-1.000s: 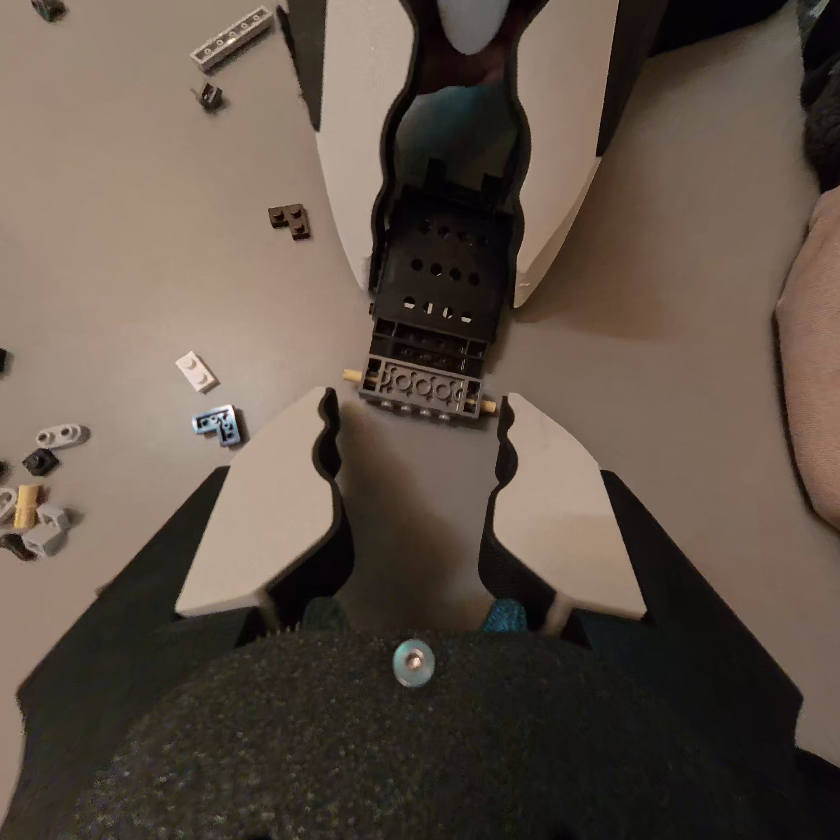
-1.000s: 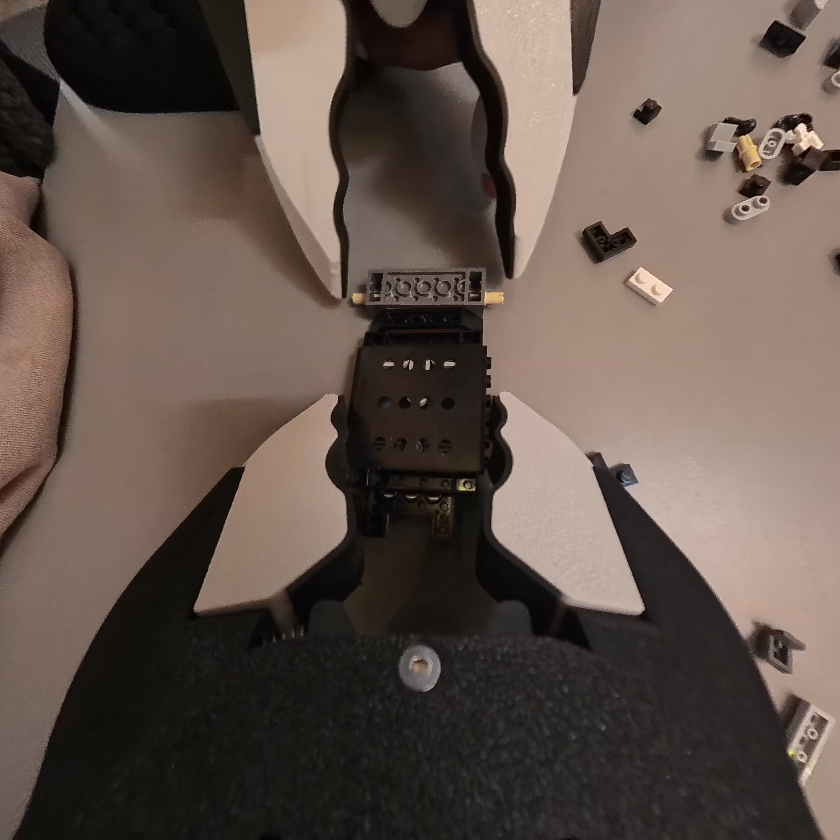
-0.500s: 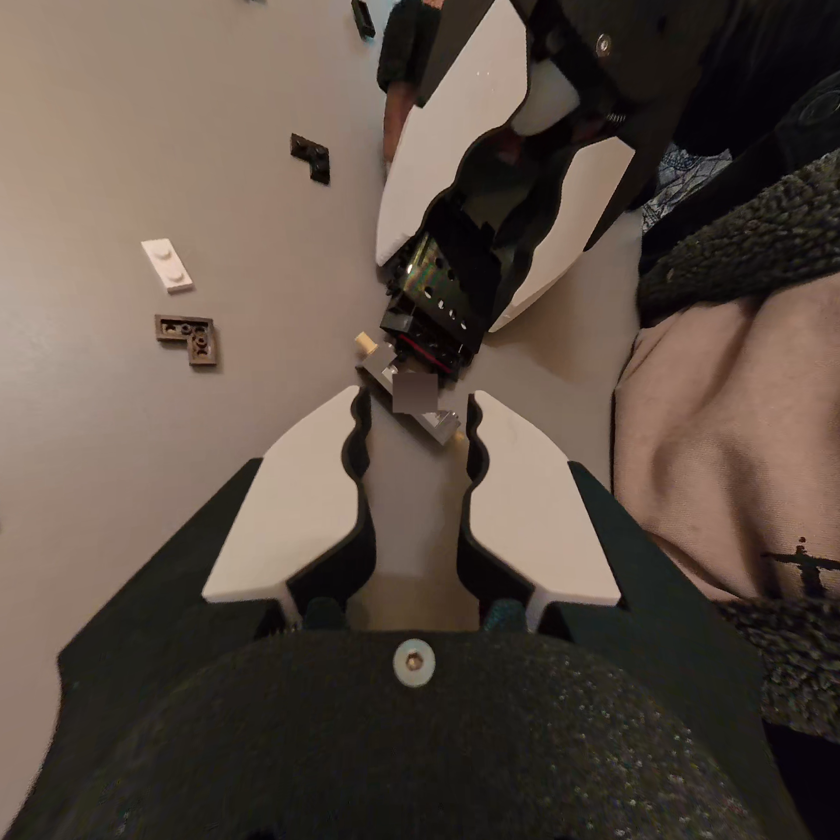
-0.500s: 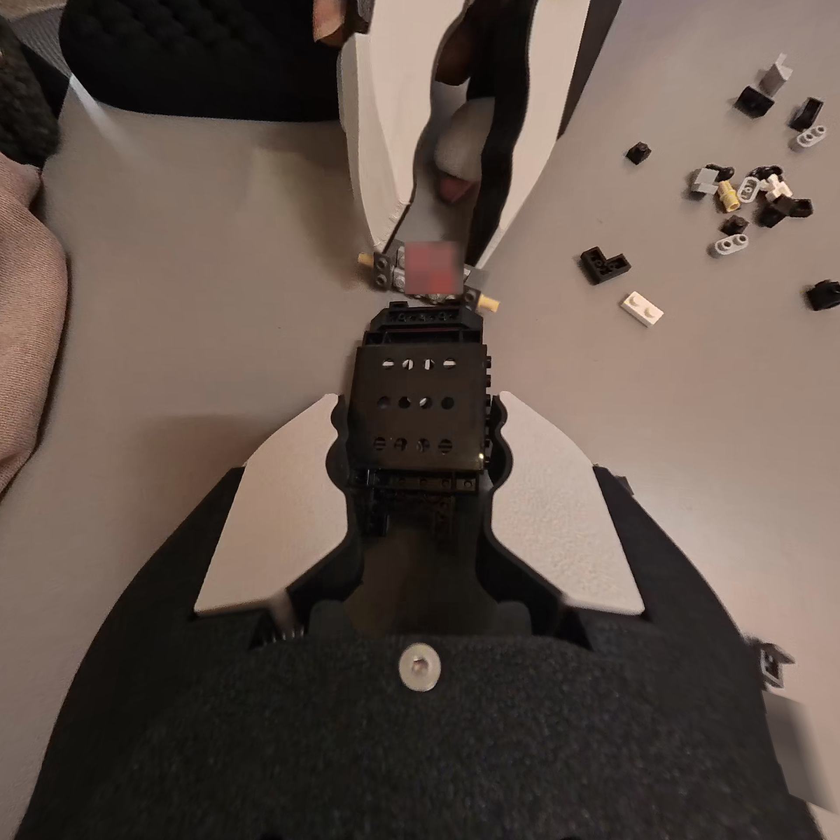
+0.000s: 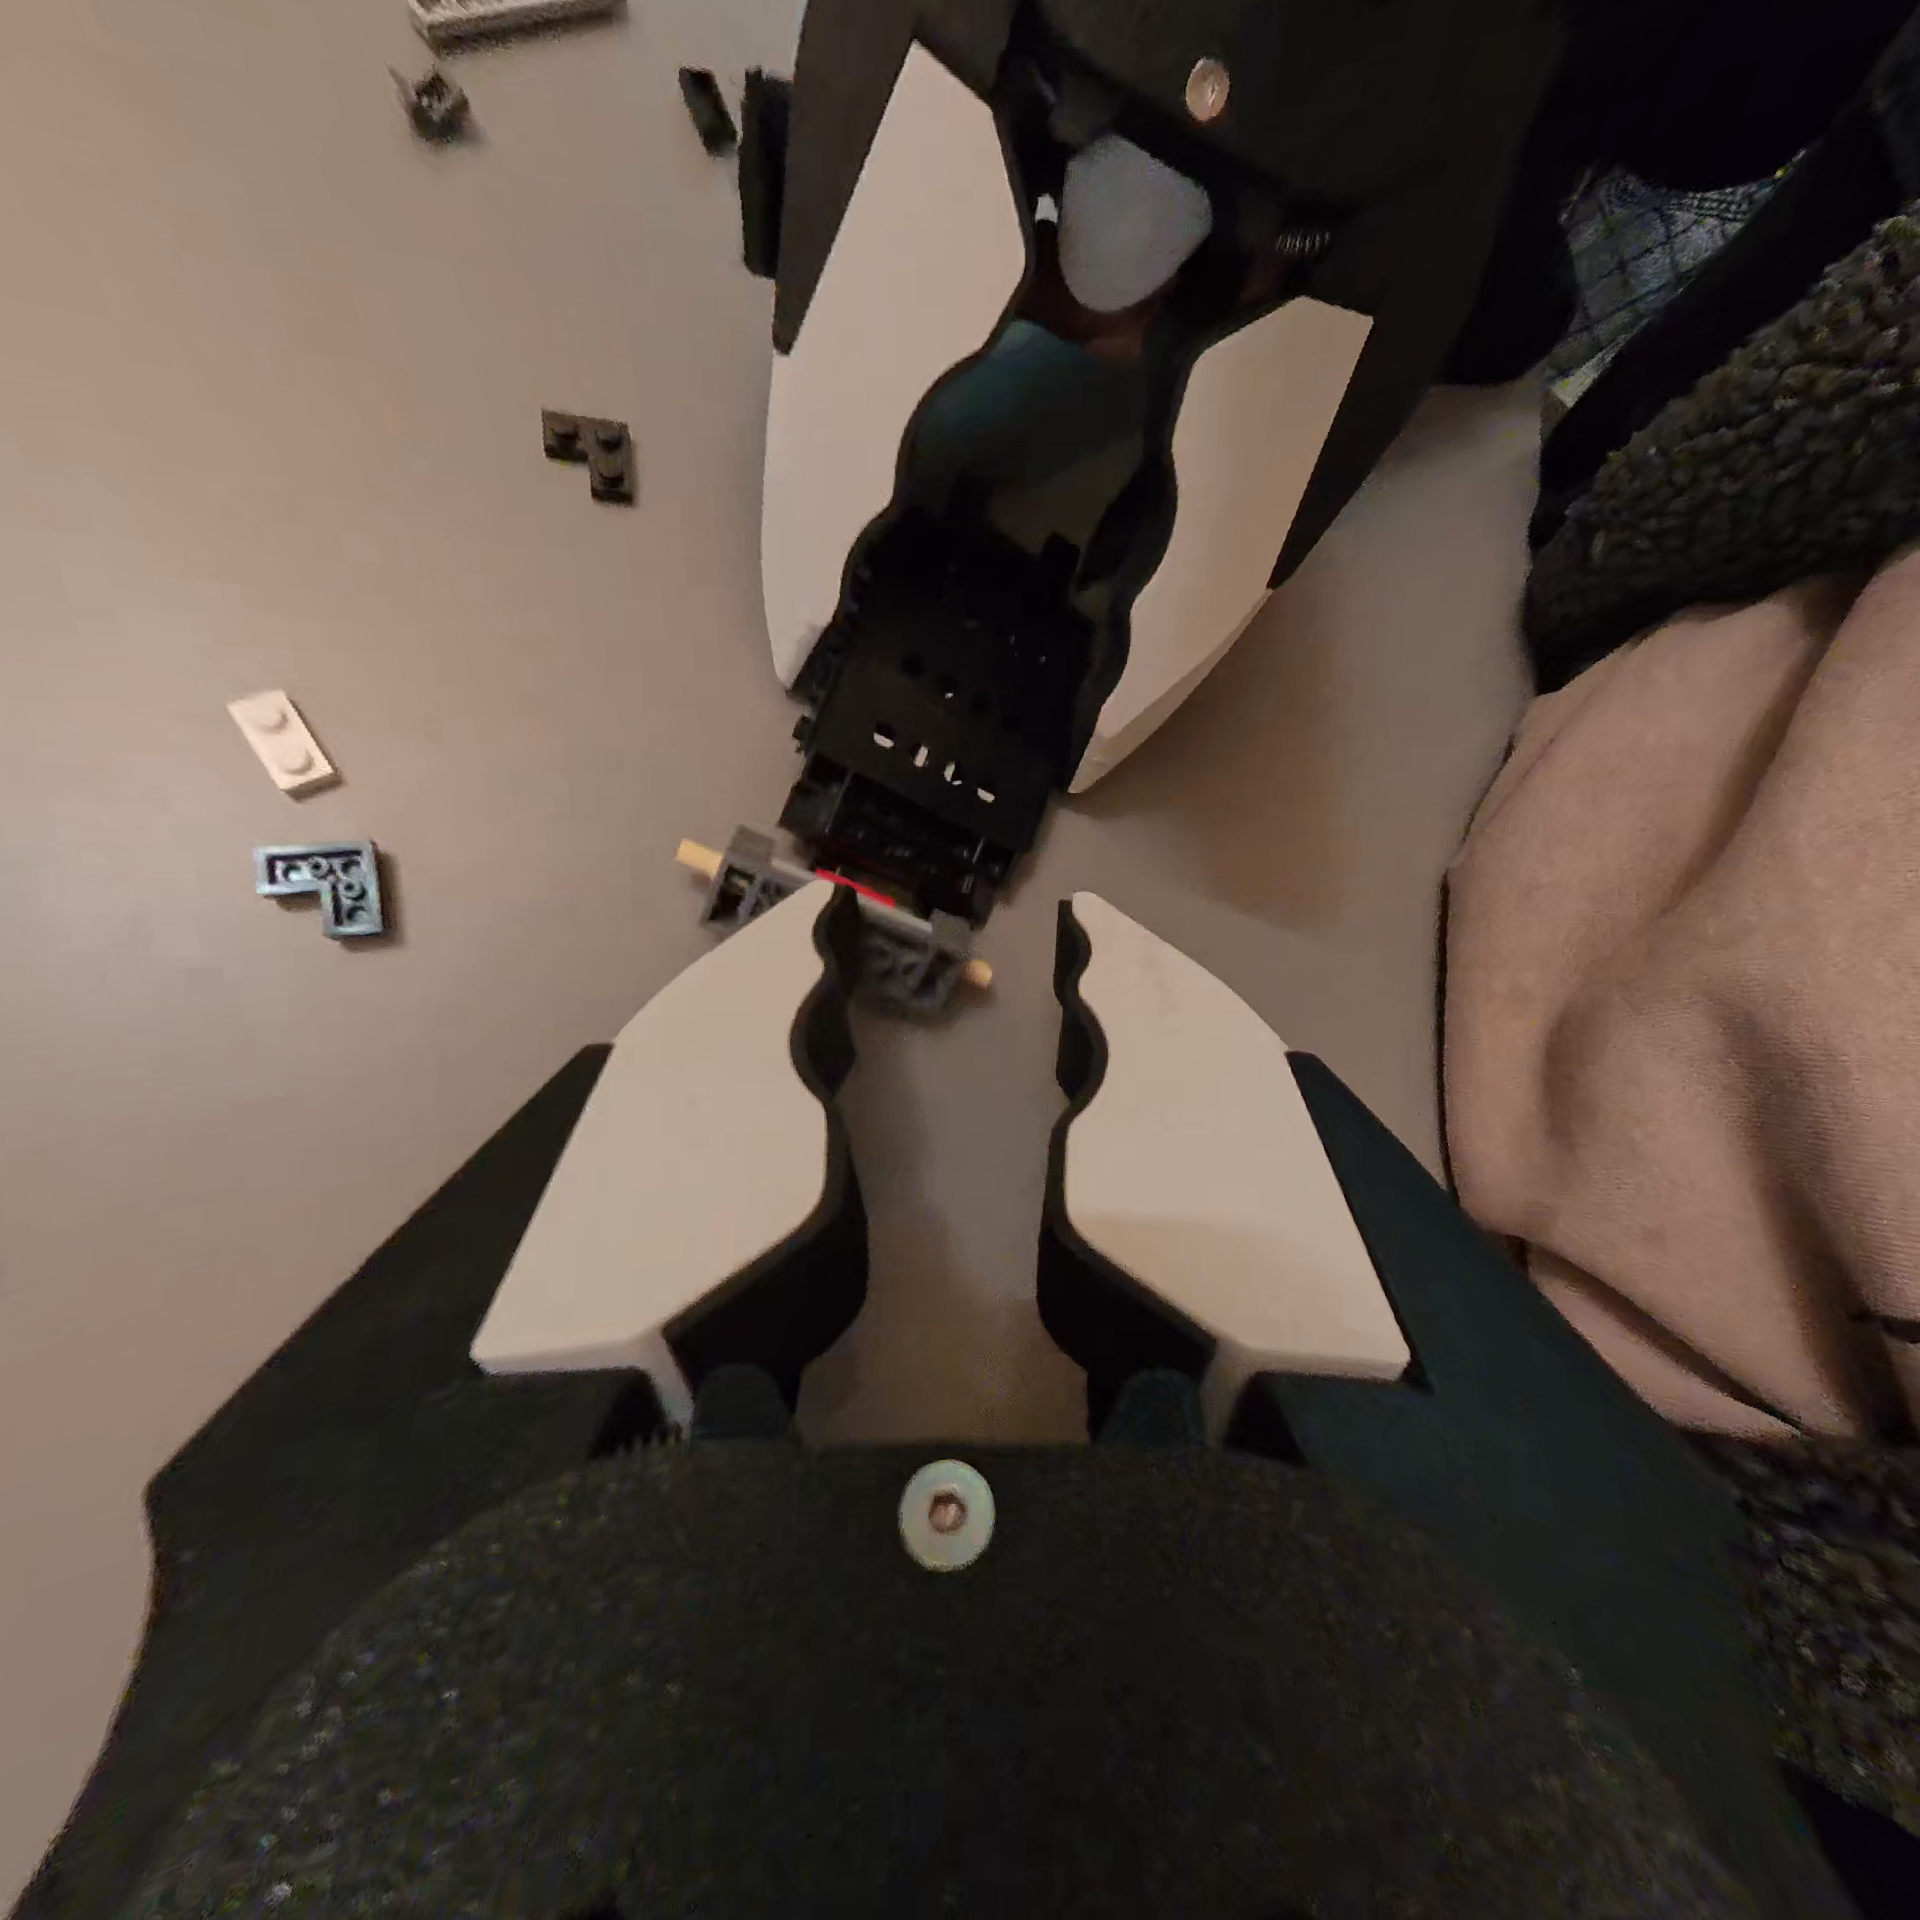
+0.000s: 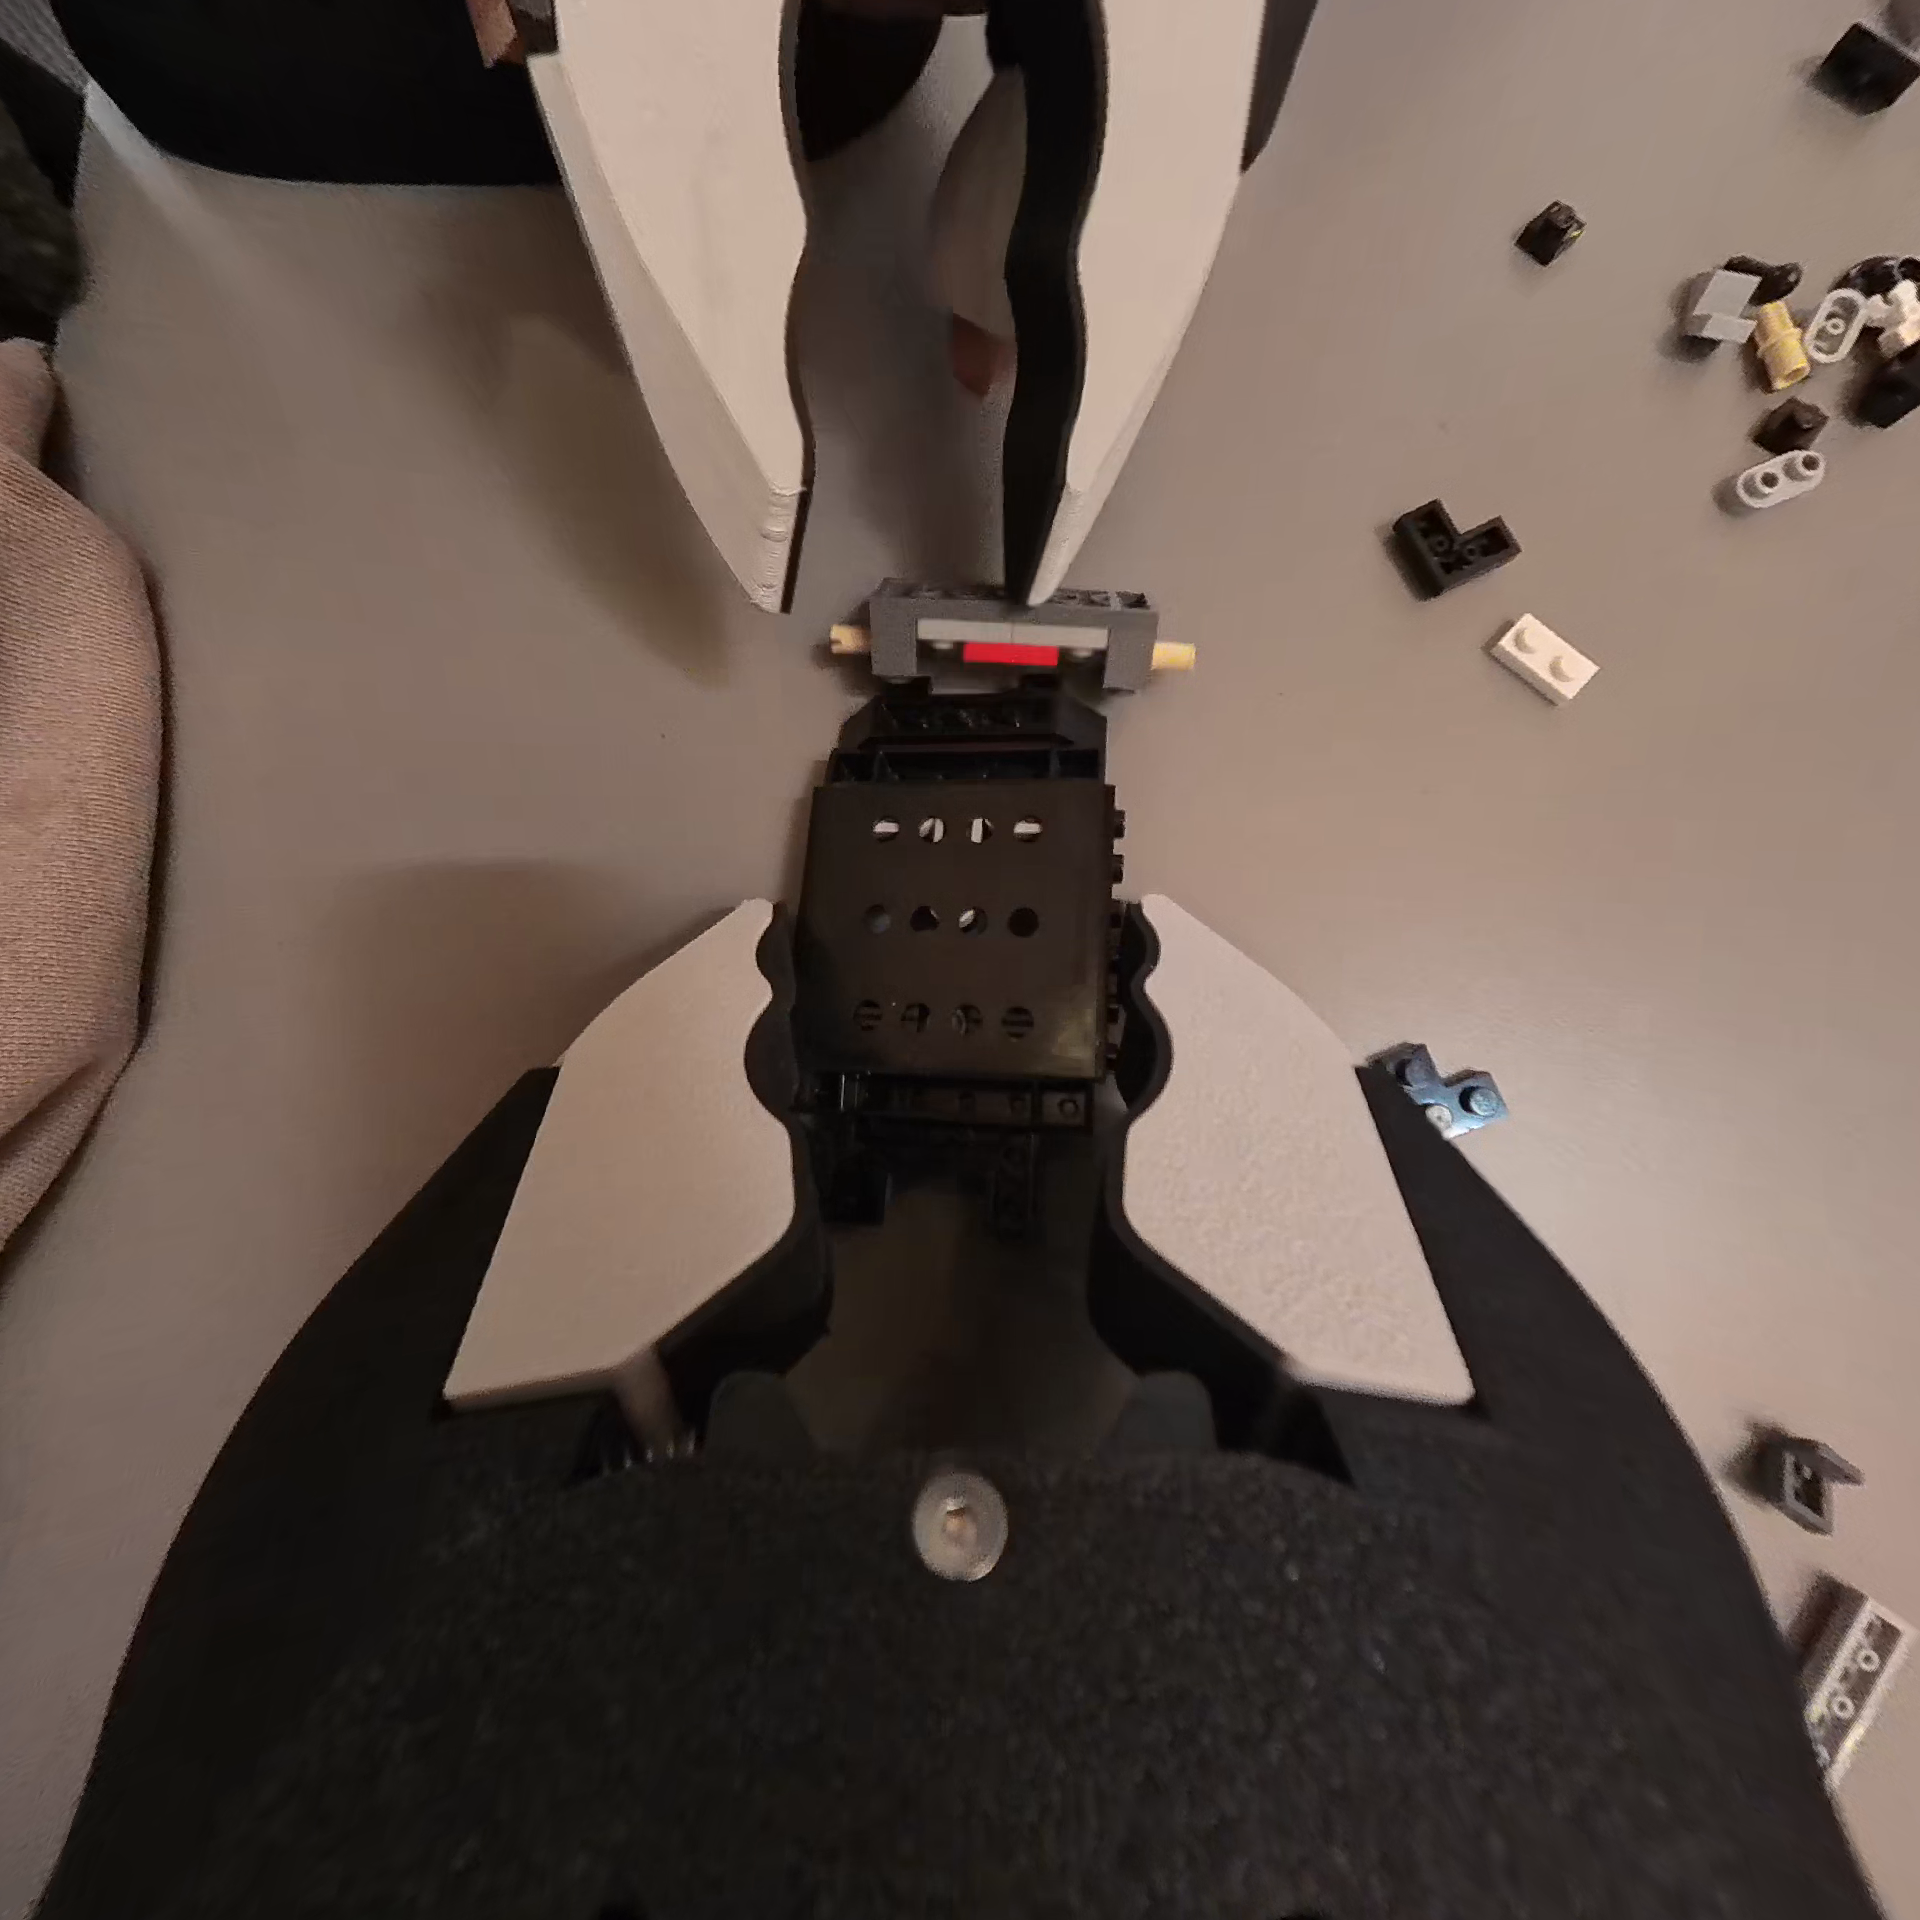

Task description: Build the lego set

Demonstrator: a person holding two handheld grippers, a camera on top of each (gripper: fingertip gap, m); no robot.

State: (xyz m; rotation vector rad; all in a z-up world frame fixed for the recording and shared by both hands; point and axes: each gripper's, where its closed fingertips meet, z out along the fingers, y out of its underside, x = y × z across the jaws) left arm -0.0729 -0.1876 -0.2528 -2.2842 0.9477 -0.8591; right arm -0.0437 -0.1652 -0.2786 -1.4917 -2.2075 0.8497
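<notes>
Right gripper (image 6: 951, 925) clamping black assembly (image 6: 951, 925), underside hidden

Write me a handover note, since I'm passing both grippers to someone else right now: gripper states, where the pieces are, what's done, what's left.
Right gripper: shut on the black assembly.
Left gripper: open, one finger over the grey axle block.
The block sits at the assembly's far end; whether it is fully seated can't be told.
Left: loose pieces on the table, including a white plate and black corner plate.
</notes>
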